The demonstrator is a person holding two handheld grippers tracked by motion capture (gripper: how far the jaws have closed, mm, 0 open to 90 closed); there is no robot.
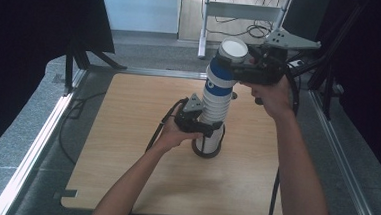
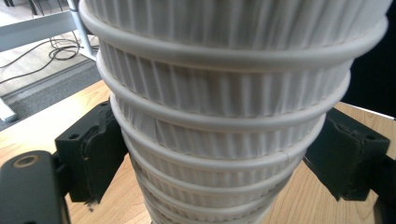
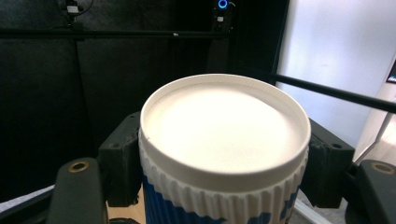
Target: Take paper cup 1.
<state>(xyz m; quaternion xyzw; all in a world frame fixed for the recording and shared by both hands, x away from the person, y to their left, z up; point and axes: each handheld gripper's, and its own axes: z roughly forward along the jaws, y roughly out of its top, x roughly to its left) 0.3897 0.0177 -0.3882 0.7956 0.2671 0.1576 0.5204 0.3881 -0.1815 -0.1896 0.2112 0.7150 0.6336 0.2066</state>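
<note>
Upright on the wooden table [image 1: 124, 173] stands a tall stack of ribbed paper cups [image 1: 213, 116], nested upside down, its black-rimmed foot resting near the middle of the board. Low down, the left gripper [image 1: 203, 128] is clamped on the stack: in the left gripper view its black pads press against the white ribbed walls [image 2: 224, 140] from both sides. At the top, the right gripper [image 1: 241, 60] has closed on the blue-and-white top cup [image 1: 226, 64], which sits base-up; in the right gripper view the pads bear on the ribbed band just beneath the cup's white round base [image 3: 224, 135]. Whether that top cup has come free of the one beneath or sits nested on it is hard to tell, since the join is partly hidden. Both forearms reach in from the near edge, the left gripper well below the right.
</note>
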